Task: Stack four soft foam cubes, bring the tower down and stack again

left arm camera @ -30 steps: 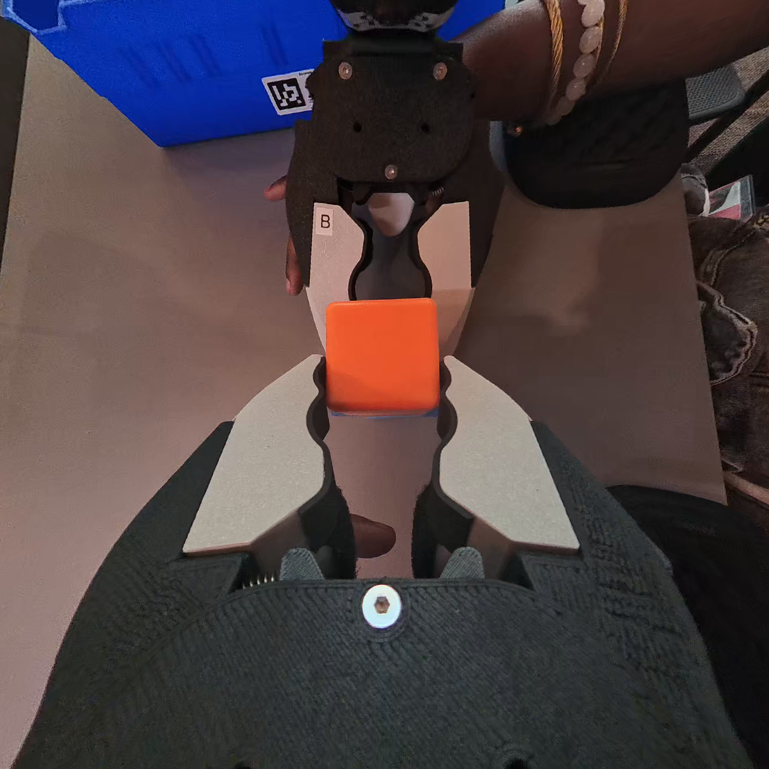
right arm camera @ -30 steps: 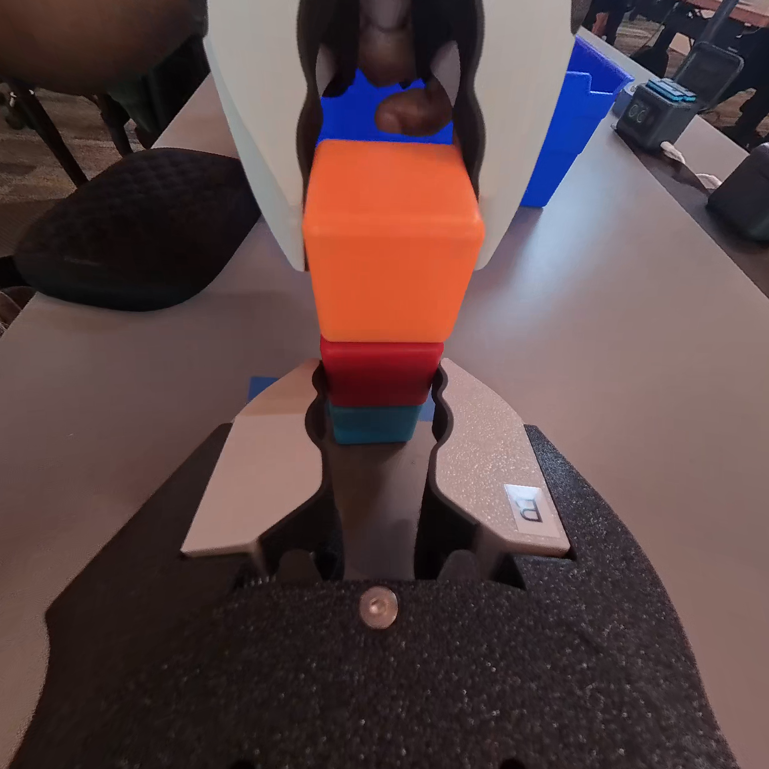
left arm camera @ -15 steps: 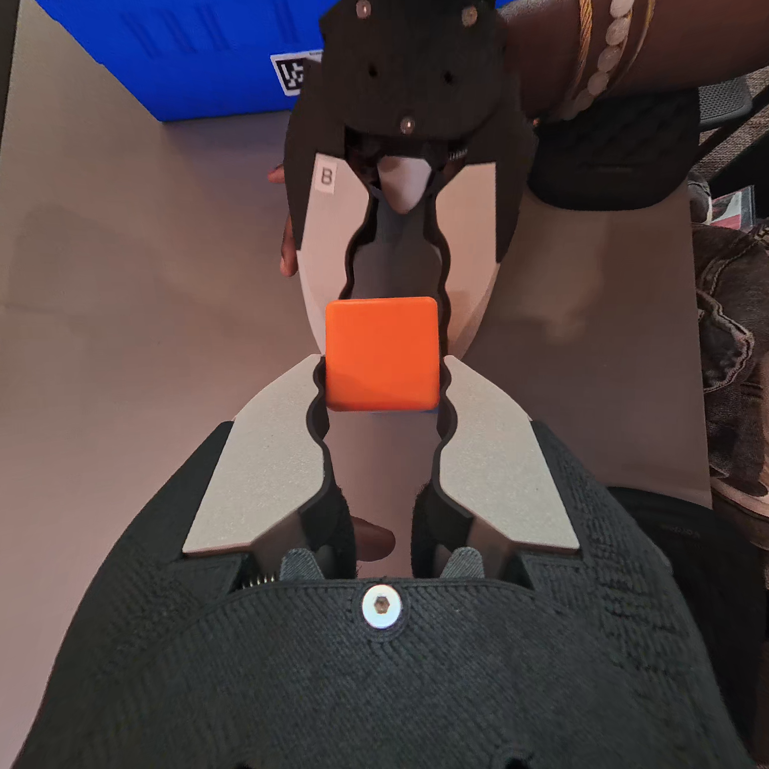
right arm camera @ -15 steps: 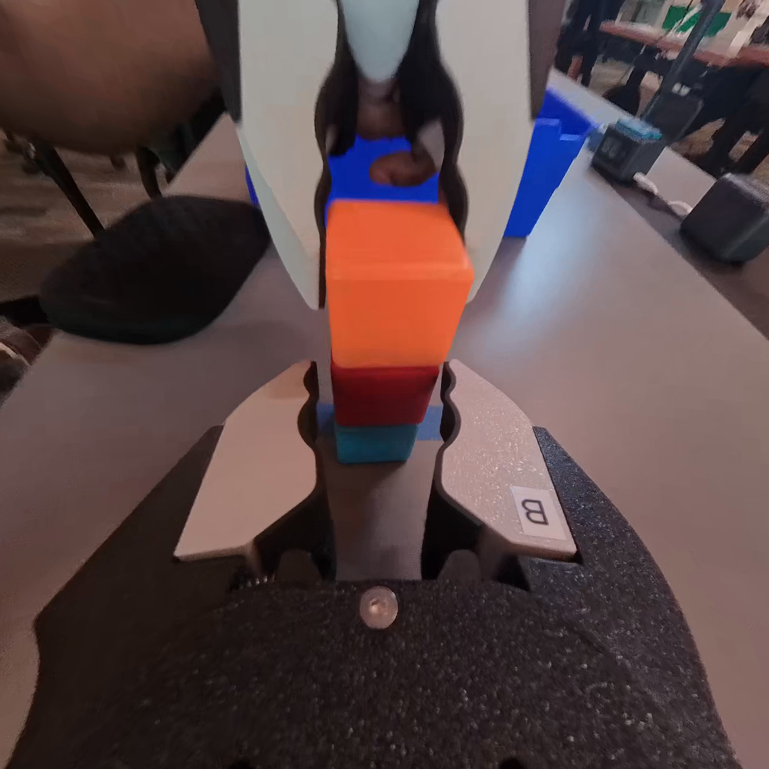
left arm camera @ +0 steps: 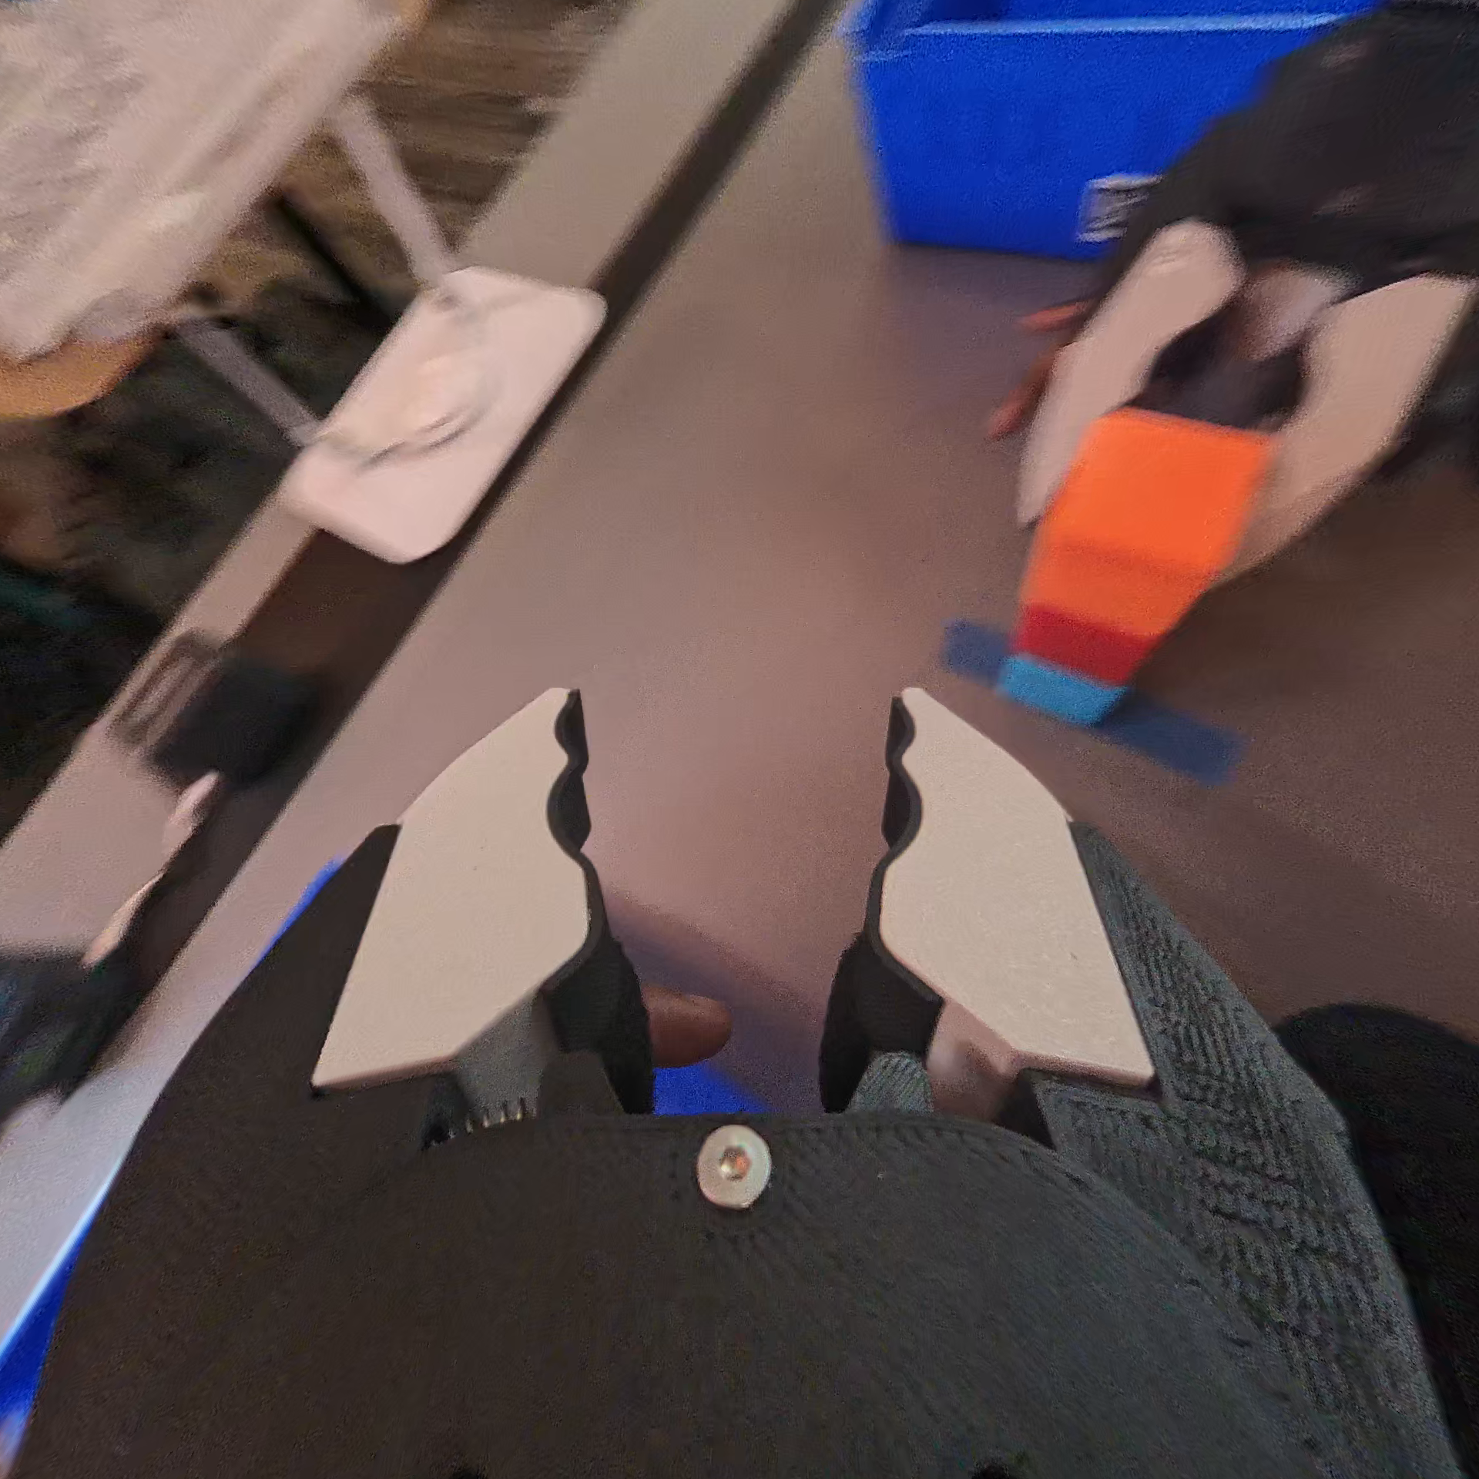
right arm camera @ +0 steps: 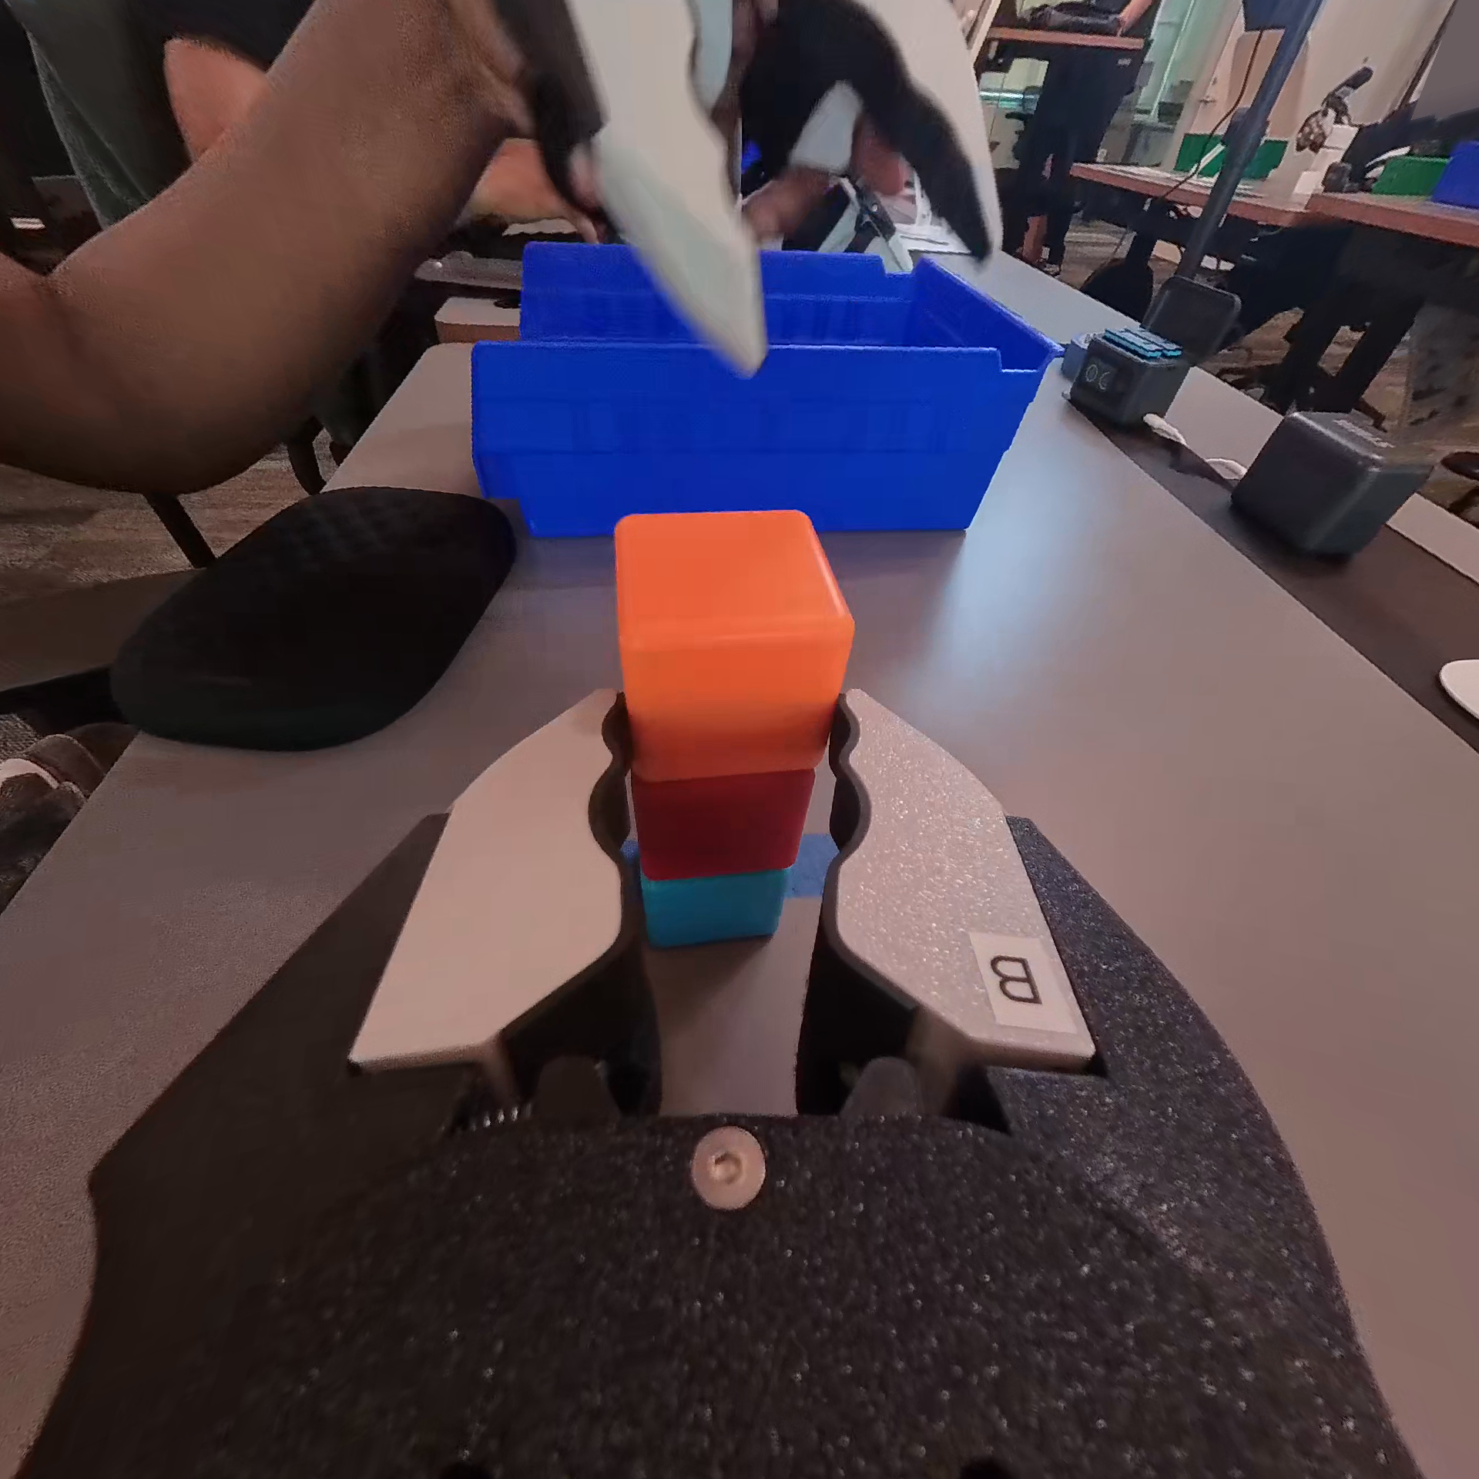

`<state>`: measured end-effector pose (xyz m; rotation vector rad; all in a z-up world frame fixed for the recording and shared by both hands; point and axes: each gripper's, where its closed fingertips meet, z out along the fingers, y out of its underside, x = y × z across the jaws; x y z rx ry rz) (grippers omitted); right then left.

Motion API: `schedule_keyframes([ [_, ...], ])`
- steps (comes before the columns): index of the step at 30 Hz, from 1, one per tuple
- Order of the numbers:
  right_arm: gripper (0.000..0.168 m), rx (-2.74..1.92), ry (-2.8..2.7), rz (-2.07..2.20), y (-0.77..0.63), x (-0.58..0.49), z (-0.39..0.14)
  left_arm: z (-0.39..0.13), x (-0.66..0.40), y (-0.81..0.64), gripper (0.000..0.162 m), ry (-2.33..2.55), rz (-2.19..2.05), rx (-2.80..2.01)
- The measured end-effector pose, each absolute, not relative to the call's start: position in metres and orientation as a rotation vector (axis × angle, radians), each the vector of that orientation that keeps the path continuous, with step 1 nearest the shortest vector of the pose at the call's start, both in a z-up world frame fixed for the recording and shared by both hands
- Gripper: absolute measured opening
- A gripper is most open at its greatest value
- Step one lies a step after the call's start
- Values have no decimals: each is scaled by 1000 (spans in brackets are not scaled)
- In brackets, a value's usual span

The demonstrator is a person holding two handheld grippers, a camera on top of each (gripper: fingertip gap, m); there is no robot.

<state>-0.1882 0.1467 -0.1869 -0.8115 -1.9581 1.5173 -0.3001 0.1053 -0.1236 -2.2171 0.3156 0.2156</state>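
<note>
A tower stands on a strip of blue tape [right arm camera: 808, 856] on the grey table [right arm camera: 1120, 760]: an orange cube [right arm camera: 728, 624] on a red cube [right arm camera: 720, 824] on a blue cube [right arm camera: 712, 908]. My right gripper [right arm camera: 724, 720] has its fingertips pressed on both sides of the orange cube's lower part. In the left wrist view the tower [left arm camera: 1120, 560] is at the right, with the right gripper [left arm camera: 1144, 536] around its top. My left gripper [left arm camera: 736, 704] is open and empty, left of the tower. It shows blurred and raised in the right wrist view [right arm camera: 864, 296].
A blue bin [right arm camera: 736, 432] stands just behind the tower and also shows in the left wrist view [left arm camera: 1000, 160]. A black chair seat [right arm camera: 312, 616] sits off the table's left edge. Two dark boxes [right arm camera: 1328, 496] stand at the far right.
My left gripper let go of the orange cube, opened wider and swung up and away to the left. My right gripper stayed at the tower, its fingertips now beside the orange cube instead of the red one.
</note>
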Motion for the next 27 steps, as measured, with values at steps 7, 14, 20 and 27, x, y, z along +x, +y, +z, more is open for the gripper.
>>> schedule_keyframes([
  [7, 47, -803, -1962, 1511, 146, -188, -187, -195, -479, -37, 70, -20, 438, -2724],
  [14, 47, -802, -1954, 1519, 146, -188, -187, -258, -502, -60, 70, 93, 445, -3000],
  [20, 47, -799, -1956, 1521, 146, -189, -187, -251, -500, -55, 53, 80, 437, -2999],
  [27, 47, -796, -1955, 1529, 145, -189, -187, -149, -442, -7, 51, 113, 471, -2742],
])
